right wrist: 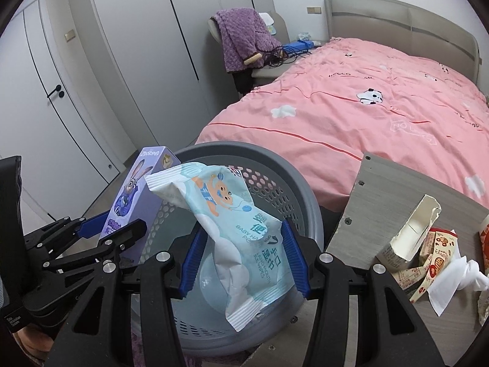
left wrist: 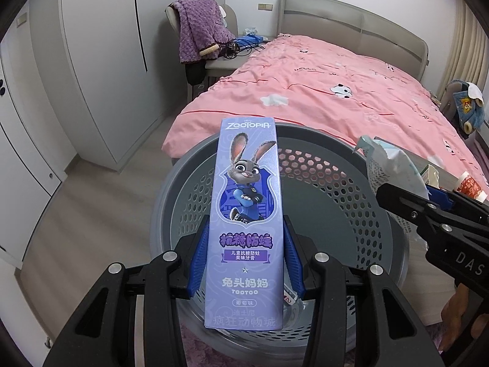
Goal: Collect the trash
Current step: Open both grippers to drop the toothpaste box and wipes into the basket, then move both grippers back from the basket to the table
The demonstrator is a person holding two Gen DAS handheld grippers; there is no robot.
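The purple toothpaste box [left wrist: 246, 223] is hanging over the grey perforated basket [left wrist: 360, 214], pinched on its two long sides by the blue pads of the left gripper [left wrist: 246, 257], which is closing firmly on it. The box is standing nearly upright along the fingers, its printed rabbit facing the left wrist camera, its lower end low inside the basket's mouth. From the right wrist view the same toothpaste box [right wrist: 137, 202] is leaning at the basket's left rim [right wrist: 305, 189], with the left gripper [right wrist: 113, 232] clamping it from the side.

Just beside it, the pale blue wet-wipes packet [right wrist: 241, 238] is dangling over the basket's opening, crumpled and twisted, and the right gripper [right wrist: 244, 263] is holding it between its blue pads at the packet's middle. In the left wrist view the right gripper [left wrist: 406, 198] is reaching in from the right with the packet [left wrist: 385, 165] sticking up past its fingers.

To the right of the basket a grey wood-grain tabletop [right wrist: 388, 189] is carrying more litter: a torn-open carton [right wrist: 409, 235], red-and-white snack wrappers [right wrist: 434, 253] and a wadded white tissue [right wrist: 455, 278], all lying close together.

Behind everything, a bed with a pink quilt [left wrist: 336, 85] is filling the room, and a purple blanket [left wrist: 198, 27] is draping over a chair near the white wardrobe doors [right wrist: 137, 46].
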